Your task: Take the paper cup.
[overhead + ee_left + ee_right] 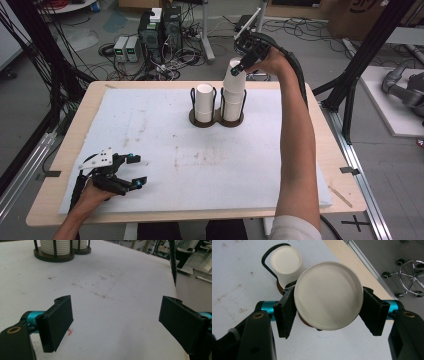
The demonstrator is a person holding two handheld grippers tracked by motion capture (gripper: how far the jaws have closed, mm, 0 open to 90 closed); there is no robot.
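White padding covers the bench [165, 150]; at its far side the top cup [328, 295] is clenched between the right gripper [241, 65] fingers above the right-hand stack [233, 102]. It is best lifted straight, unsqueezed. The left gripper [134, 171] is held released
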